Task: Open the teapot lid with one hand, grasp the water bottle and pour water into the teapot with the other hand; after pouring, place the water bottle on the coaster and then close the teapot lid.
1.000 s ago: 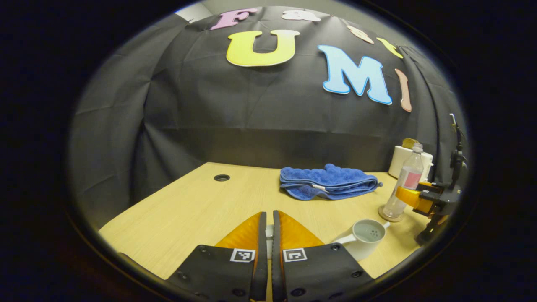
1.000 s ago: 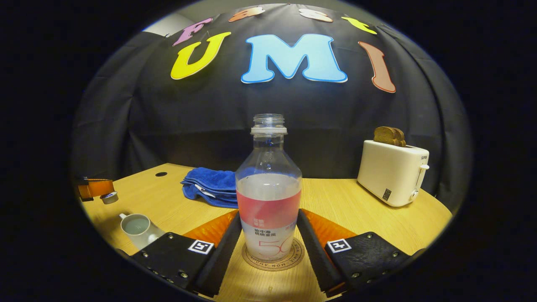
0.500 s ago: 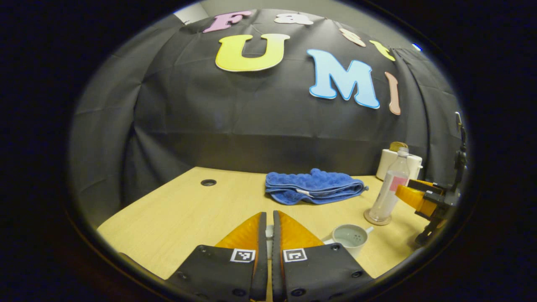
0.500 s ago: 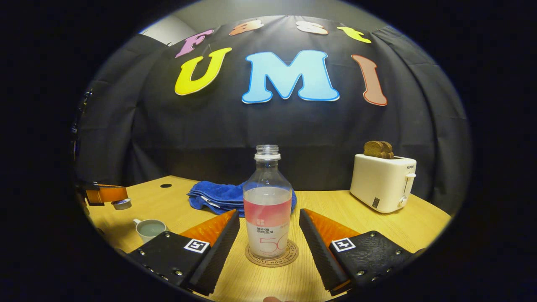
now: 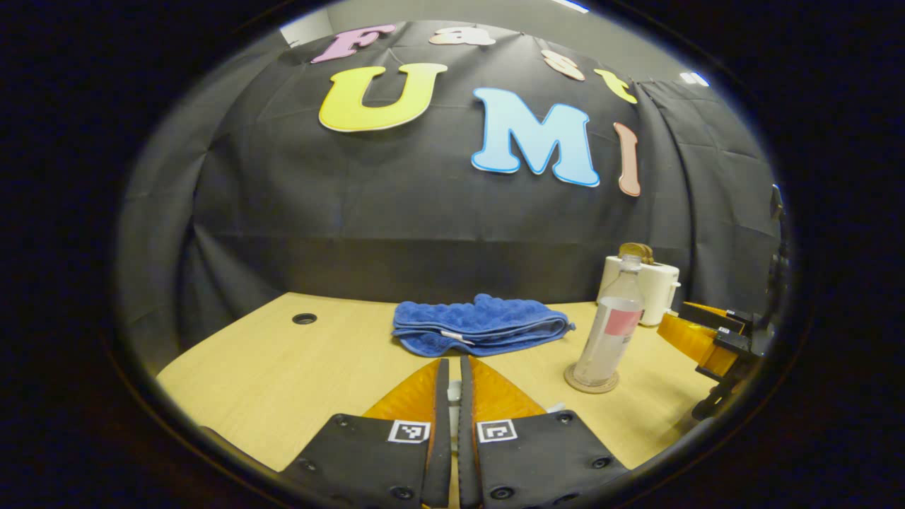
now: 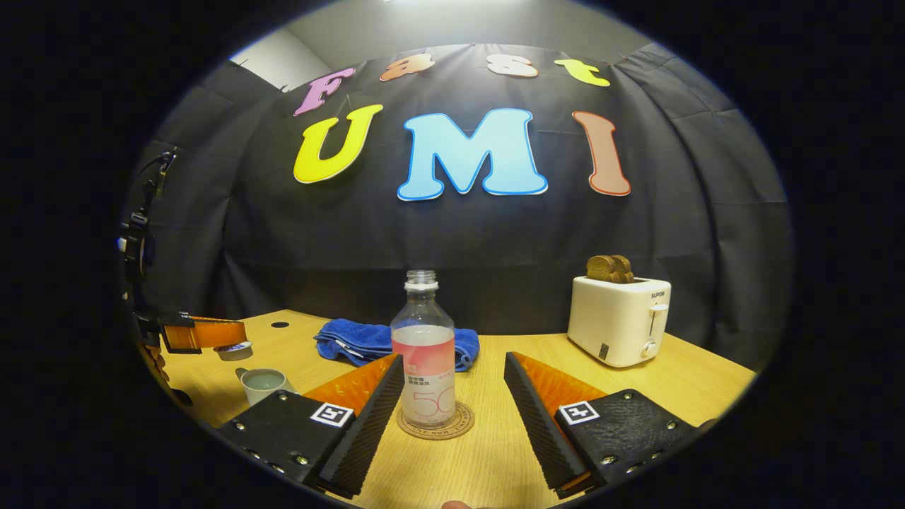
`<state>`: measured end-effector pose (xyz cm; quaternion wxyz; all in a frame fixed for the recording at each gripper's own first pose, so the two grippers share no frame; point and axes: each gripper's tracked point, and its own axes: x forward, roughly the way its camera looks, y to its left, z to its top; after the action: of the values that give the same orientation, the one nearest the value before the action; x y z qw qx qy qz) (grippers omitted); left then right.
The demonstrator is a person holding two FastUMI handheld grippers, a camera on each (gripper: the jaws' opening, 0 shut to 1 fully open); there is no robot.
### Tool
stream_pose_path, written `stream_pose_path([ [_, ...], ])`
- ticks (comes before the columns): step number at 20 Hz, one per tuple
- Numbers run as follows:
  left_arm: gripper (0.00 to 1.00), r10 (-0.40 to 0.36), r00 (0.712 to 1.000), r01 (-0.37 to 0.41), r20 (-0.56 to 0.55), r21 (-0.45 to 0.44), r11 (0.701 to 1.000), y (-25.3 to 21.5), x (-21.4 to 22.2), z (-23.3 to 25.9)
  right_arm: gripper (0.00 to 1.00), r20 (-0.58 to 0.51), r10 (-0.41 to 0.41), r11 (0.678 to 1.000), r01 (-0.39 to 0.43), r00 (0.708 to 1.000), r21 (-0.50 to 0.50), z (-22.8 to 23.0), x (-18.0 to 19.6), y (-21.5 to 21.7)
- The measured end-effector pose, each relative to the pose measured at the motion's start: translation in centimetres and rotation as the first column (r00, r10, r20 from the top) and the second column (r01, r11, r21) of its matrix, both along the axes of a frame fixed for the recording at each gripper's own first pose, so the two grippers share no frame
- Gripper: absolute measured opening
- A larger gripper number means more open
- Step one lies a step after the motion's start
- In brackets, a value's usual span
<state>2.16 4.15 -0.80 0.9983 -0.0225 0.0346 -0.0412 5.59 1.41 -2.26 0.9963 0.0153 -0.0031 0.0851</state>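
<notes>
Now the right claw has backed away from the water bottle, fingers apart, leaving it upright on the coaster on the bench. Only the closing remains: the left claw stays clamped on the lid, held near the open teapot.

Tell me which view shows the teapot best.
Right gripper view: the teapot sits lidless at lower left, its open top visible. In the left gripper view, just a pale sliver peeks past that hand-held gripper's fingers.
</notes>
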Motion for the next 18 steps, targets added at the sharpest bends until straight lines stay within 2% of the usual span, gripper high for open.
stream_pose_path([
  [11, 0.11, -0.034, 0.999, 0.036, -0.03, 0.053, 0.998, -4.0, 0.8, -1.6, 0.9, 0.015, -0.019, 0.998, 0.018, 1.0, 0.053, 0.7, -0.8, -2.3],
  [18, 0.11, -0.011, 0.999, 0.013, -0.031, 0.081, 0.997, -4.0, 0.8, -2.1, 0.9, 0.006, -0.014, 0.998, 0.014, 1.0, 0.067, 0.5, -0.9, -2.2],
])
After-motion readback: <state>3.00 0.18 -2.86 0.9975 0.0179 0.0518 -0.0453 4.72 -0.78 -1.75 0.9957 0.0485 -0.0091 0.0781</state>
